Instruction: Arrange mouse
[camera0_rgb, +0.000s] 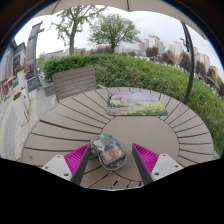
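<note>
A transparent grey computer mouse (107, 151) with its insides showing lies on the round wooden slatted table (60, 125). It stands between the fingers of my gripper (112, 160), nearer the left pink pad (78, 157), with a clear gap to the right pad (146, 158). The gripper is open. A rectangular mouse pad (137, 100) with a green and purple picture lies flat on the table beyond the fingers, toward the far right.
A slatted wooden chair (74, 80) stands at the table's far left edge. A green hedge (140, 68) runs behind the table, with a thin dark post (189, 60) at the right. Trees and buildings lie beyond.
</note>
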